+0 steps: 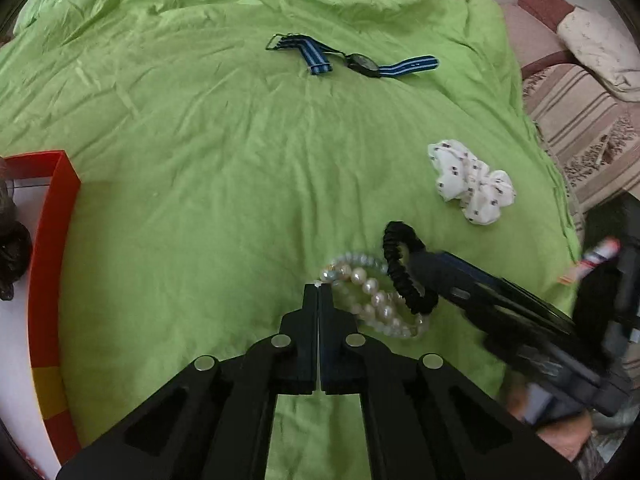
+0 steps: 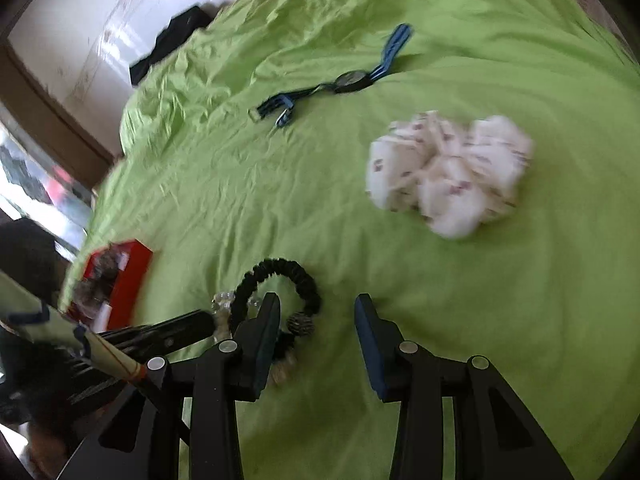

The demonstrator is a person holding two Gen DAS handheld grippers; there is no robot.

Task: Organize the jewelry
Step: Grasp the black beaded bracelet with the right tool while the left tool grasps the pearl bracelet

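Note:
A pearl bracelet (image 1: 374,294) lies on the green bedsheet (image 1: 224,168). My left gripper (image 1: 318,290) is shut, its tips at the bracelet's left edge; I cannot tell whether it pinches a bead. A black corded bracelet (image 1: 402,268) lies against the pearls, and it also shows in the right wrist view (image 2: 280,276). My right gripper (image 2: 318,308) is open, its left finger (image 2: 266,320) over the black bracelet; it reaches in from the right in the left wrist view (image 1: 424,258). A blue-striped watch (image 1: 360,63) lies far off. A white scrunchie (image 1: 472,182) lies to the right.
A red-walled box (image 1: 52,240) with a white floor and dark items stands at the left, also seen in the right wrist view (image 2: 128,276). Beyond the bed's right edge are a striped sofa (image 1: 580,120) and a pillow. The right wrist view is motion-blurred.

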